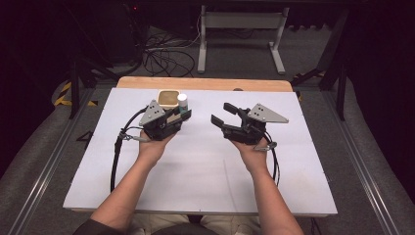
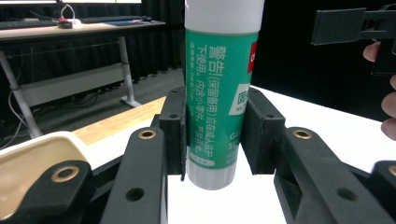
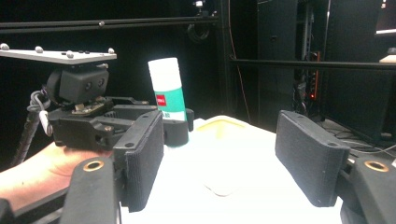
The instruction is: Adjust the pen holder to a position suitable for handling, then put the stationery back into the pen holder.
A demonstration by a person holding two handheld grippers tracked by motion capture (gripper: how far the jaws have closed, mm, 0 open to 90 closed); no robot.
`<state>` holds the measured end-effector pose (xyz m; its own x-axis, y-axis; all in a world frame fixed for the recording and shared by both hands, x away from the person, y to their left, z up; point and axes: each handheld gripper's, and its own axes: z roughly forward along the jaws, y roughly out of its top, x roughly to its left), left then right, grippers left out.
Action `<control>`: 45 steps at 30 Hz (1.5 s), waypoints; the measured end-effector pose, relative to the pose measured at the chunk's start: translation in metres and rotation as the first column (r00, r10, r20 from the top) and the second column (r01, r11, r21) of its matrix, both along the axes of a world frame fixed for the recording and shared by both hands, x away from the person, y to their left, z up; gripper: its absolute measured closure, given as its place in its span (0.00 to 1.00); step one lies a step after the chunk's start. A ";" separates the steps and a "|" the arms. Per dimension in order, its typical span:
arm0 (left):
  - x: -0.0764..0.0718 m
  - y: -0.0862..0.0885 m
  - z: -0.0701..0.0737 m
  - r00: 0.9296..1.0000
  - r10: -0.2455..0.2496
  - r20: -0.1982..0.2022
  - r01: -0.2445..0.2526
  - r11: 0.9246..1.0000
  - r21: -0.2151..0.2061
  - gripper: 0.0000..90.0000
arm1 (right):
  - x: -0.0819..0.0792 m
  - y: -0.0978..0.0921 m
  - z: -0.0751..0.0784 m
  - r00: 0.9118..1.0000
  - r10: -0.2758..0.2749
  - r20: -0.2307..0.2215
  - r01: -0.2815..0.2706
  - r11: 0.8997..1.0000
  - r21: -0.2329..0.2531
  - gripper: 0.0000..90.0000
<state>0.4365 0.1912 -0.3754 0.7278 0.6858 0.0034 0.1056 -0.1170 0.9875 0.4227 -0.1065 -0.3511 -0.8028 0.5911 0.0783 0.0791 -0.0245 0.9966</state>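
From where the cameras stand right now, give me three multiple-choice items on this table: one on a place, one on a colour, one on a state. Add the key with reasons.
1. Where does the cream tray sit?
A. at the table's far edge, beyond the left tongs
B. at the near edge, by the person's elbows
C. under the right tongs

2. What colour is the glue stick's label?
A. red
B. green
C. blue

3. How do the right tongs stand?
A. shut on the glue stick
B. shut on nothing
C. open and empty

Key:
1 A, the high view puts the tray just beyond the left tongs, toward the far edge.
2 B, the left gripper view shows a green label with white print below a white cap.
3 C, the right gripper view shows its pads wide apart with nothing between them; the left tongs clamp the upright stick.
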 end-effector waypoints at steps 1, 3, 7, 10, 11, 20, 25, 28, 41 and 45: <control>0.000 0.001 0.000 1.000 0.003 0.001 -0.003 1.000 0.003 0.73 | 0.000 -0.001 0.000 1.000 -0.002 0.002 0.002 1.000 -0.004 0.37; 0.000 0.001 0.000 1.000 0.009 0.007 -0.009 1.000 0.012 0.73 | -0.001 -0.002 0.000 1.000 -0.006 0.000 0.006 1.000 -0.008 0.37; 0.000 0.005 0.002 0.999 0.026 0.019 -0.026 1.000 0.012 0.73 | -0.001 -0.004 0.001 1.000 -0.010 0.005 0.010 1.000 -0.014 0.37; 0.003 0.010 0.004 0.998 0.044 0.035 -0.044 0.999 0.020 0.73 | -0.002 -0.008 0.002 1.000 -0.015 0.006 0.015 1.000 -0.007 0.37; 0.003 0.012 0.005 0.998 0.049 0.035 -0.050 0.999 0.023 0.73 | -0.002 -0.010 0.002 1.000 -0.018 0.003 0.018 1.000 -0.005 0.37; 0.014 0.022 0.008 0.992 0.095 0.080 -0.100 0.993 0.062 0.73 | -0.003 -0.020 0.000 0.999 -0.035 -0.006 0.034 0.999 -0.019 0.36; 0.020 0.026 0.007 0.989 0.117 0.090 -0.123 0.990 0.068 0.73 | -0.004 -0.024 -0.001 0.999 -0.042 -0.007 0.041 0.999 -0.023 0.34; 0.024 0.028 0.005 0.988 0.130 0.081 -0.135 0.988 0.070 0.73 | -0.004 -0.026 0.000 0.999 -0.039 -0.008 0.039 0.999 -0.027 0.33; 0.038 0.033 0.009 0.986 0.143 0.091 -0.150 0.986 0.074 0.73 | -0.006 -0.044 0.001 0.999 -0.051 -0.013 0.051 0.998 -0.031 0.29; 0.044 0.036 0.006 0.985 0.152 0.088 -0.158 0.985 0.072 0.73 | -0.006 -0.050 0.002 0.998 -0.055 -0.016 0.054 0.998 -0.028 0.28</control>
<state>0.4806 0.2271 -0.3693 0.6078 0.7855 0.1167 0.0479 -0.1830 0.9819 0.4168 -0.1563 -0.3496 -0.7679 0.6362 0.0743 0.0952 -0.0013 0.9955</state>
